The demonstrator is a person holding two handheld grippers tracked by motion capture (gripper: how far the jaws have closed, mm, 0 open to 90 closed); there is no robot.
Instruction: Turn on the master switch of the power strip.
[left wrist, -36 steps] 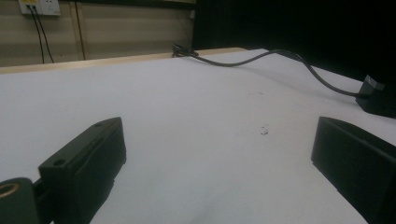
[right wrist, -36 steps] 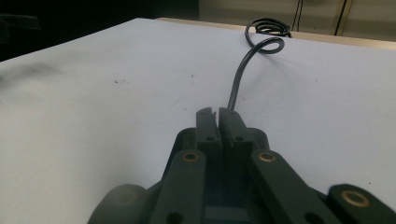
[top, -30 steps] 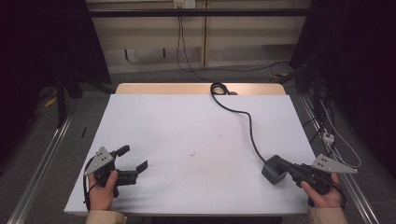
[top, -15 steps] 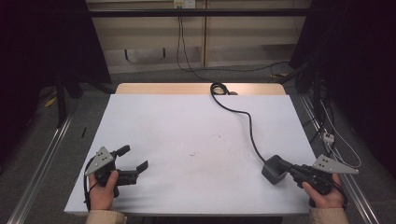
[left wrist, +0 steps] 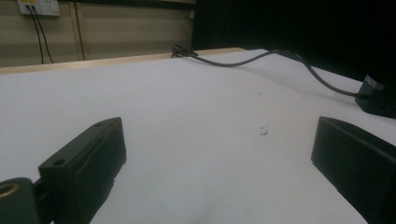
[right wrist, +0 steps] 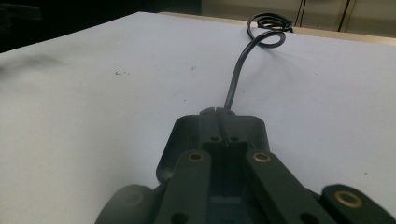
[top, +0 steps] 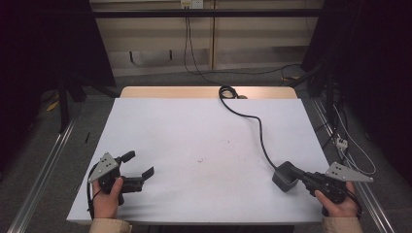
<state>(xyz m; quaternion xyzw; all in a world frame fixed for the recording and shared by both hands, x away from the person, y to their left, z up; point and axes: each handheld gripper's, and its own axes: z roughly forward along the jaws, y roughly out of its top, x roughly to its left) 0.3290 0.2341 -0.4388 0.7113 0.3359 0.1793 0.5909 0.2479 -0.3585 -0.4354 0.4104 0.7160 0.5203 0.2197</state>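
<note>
A dark grey plug block point(top: 283, 177) lies near the front right of the white table point(top: 204, 131). Its black cable point(top: 260, 133) snakes back to a coil at the table's far edge. My right gripper point(top: 294, 175) is shut on the block, and in the right gripper view the jaws meet over the block point(right wrist: 170, 149), with the cable point(right wrist: 236, 79) running away from the gripper point(right wrist: 218, 119). My left gripper point(top: 141, 163) rests at the front left, open with nothing between its jaws. The left gripper view from the gripper point(left wrist: 215, 154) looks across bare table to the block point(left wrist: 378, 95).
A strip of bare wood point(top: 170, 92) runs along the table's back edge. Wall sockets point(top: 190, 4) with hanging leads sit behind it. More cables point(top: 342, 141) lie on the floor to the right, beside a metal rail. A small dark mark point(top: 200, 159) sits mid-table.
</note>
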